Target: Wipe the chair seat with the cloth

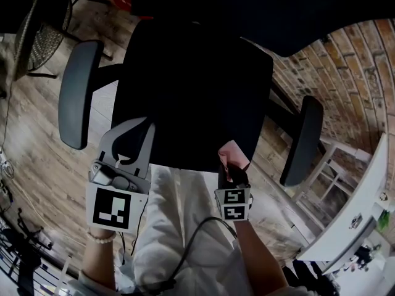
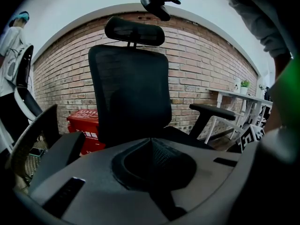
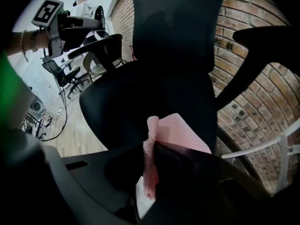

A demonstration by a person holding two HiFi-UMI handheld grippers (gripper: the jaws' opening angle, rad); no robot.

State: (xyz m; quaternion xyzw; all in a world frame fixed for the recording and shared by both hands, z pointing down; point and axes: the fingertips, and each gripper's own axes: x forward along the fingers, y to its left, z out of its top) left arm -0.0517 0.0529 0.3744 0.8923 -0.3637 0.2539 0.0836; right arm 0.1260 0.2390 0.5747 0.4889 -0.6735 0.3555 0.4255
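The black office chair's seat (image 1: 191,97) fills the middle of the head view; its backrest (image 2: 131,93) faces me in the left gripper view. My right gripper (image 1: 233,168) is shut on a pink cloth (image 1: 233,153) at the seat's front edge, right of centre. In the right gripper view the cloth (image 3: 178,132) sticks up from between the dark jaws of that gripper (image 3: 154,146), with the seat (image 3: 136,102) just beyond it. My left gripper (image 1: 137,123) hangs by the front left edge of the seat, grey jaws closed tip to tip with nothing held (image 2: 151,140).
Dark armrests stand on the left (image 1: 77,100) and right (image 1: 302,140). A brick wall runs behind the chair, with a red box (image 2: 84,125) at its foot. A white table (image 1: 364,190) is at the right, a mesh chair (image 1: 37,29) at the far left, and cables lie on the wooden floor.
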